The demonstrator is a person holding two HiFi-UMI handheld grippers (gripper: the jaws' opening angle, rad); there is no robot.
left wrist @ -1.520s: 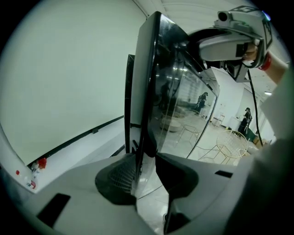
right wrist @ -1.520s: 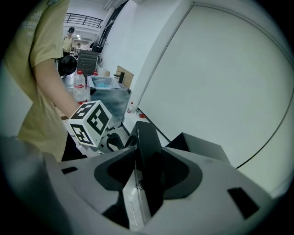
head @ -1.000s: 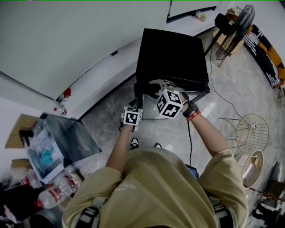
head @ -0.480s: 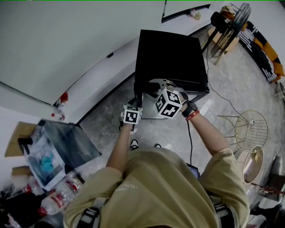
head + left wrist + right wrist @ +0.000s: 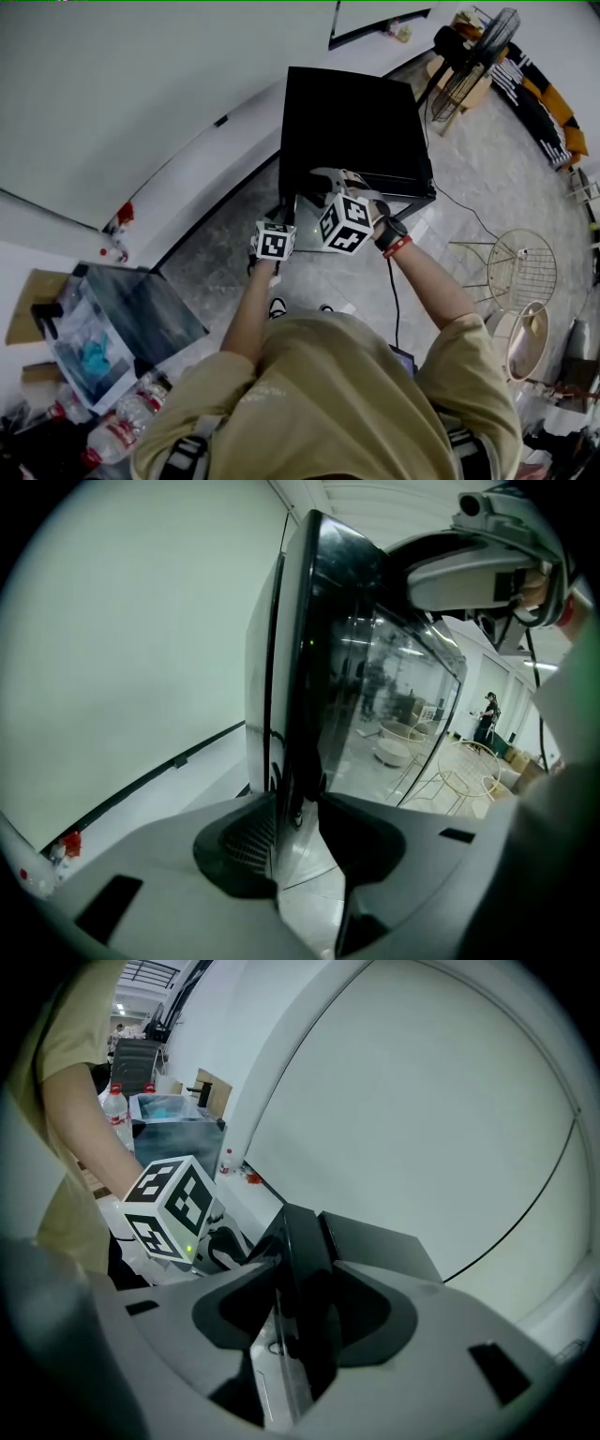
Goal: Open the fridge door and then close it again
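Left claw (image 5: 295, 808) and right claw (image 5: 291, 1288) each clamp an edge of the glass fridge door (image 5: 375, 696), held between their jaws; the black fridge (image 5: 356, 112) sits just beyond.

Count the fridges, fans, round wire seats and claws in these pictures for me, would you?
fridge: 1
fan: 1
round wire seats: 2
claws (left claw, right claw): 2
Total: 6
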